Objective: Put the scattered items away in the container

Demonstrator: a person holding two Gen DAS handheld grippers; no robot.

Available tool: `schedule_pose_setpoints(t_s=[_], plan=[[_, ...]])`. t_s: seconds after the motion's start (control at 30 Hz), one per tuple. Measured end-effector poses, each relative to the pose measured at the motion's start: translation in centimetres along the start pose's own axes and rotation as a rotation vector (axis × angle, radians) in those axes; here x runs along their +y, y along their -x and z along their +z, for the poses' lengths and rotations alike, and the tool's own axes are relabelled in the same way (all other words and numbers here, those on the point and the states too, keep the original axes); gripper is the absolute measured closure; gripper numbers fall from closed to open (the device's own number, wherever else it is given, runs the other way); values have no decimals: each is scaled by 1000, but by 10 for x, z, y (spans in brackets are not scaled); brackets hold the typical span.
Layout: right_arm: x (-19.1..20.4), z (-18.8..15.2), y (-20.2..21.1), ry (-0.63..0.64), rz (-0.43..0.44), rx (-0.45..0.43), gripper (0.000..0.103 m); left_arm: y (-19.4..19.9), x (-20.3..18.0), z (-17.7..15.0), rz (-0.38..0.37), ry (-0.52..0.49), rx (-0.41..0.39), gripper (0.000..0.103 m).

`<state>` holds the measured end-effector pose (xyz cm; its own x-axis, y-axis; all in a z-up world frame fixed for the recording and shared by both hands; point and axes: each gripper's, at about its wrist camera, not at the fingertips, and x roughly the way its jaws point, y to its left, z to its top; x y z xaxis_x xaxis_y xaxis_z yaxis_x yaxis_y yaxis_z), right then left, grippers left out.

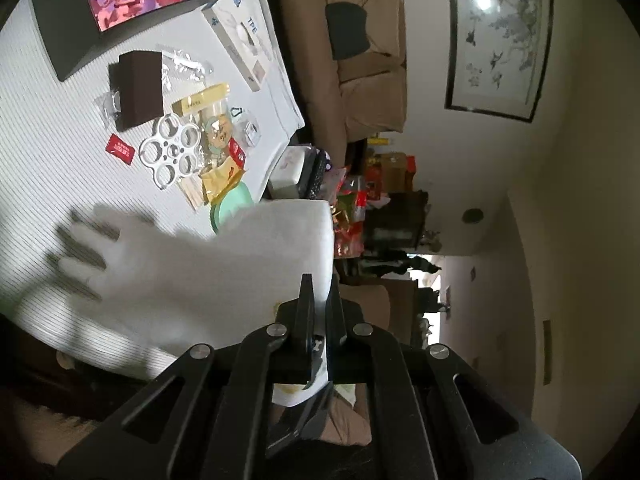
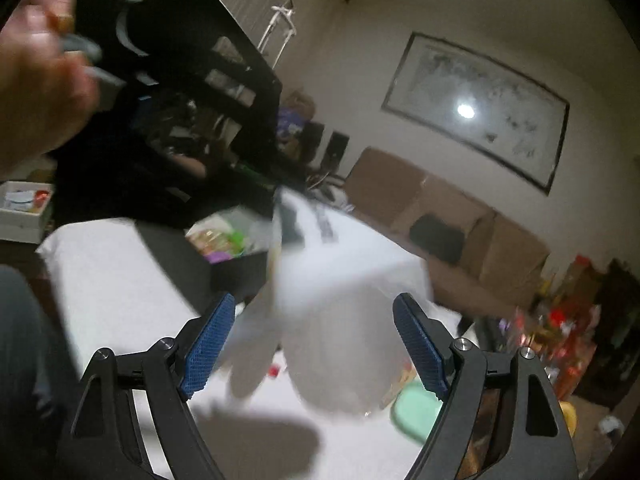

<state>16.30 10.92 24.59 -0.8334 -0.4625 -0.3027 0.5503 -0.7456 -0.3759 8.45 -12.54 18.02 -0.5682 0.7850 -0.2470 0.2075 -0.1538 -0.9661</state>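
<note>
1. Left gripper (image 1: 320, 296): jaws closed on the cuff of a white glove (image 1: 192, 264), which is held up above the table (image 1: 48, 128); the glove's fingers are blurred and hang toward the cloth.
2. Right gripper (image 2: 316, 344): jaws stand wide apart, blue pads (image 2: 212, 344) bare; the glove (image 2: 336, 312) is seen between and beyond them, and contact cannot be told through the blur.
3. Container (image 1: 64, 40): a dark box at the table's far end, already holding purple, pink and green things.
4. Scattered items, between container and glove: a brown box (image 1: 138, 90), a red packet (image 1: 120, 149), a white ring tray (image 1: 170, 150), clear wrappers, a yellow packet (image 1: 198, 102), a long white box (image 1: 240, 46) near the table edge, a green lid (image 1: 232, 208) partly behind the glove.
5. Hand (image 2: 36, 80): seen in the right view, grasping the black body of the left gripper.
6. Background: a tan sofa (image 1: 368, 60) and a framed painting (image 1: 500, 36) on the wall.
</note>
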Motion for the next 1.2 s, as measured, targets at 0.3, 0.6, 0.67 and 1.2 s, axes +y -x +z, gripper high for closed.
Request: schedule_pose_setpoints(t_s=[0.3, 0.6, 0.67, 1.2], plan=[[-5, -15, 17, 5, -8, -35, 13, -8, -4, -9, -20, 5, 25, 99], [-35, -2, -3, -165, 85, -13, 34, -10, -19, -10, -18, -23, 40, 99], [-53, 1, -5, -232, 189, -1, 87, -12, -24, -8, -17, -35, 56, 99], [-159, -9, -72, -1053, 909, 173, 94, 54, -30, 44, 126, -584, 26, 23]])
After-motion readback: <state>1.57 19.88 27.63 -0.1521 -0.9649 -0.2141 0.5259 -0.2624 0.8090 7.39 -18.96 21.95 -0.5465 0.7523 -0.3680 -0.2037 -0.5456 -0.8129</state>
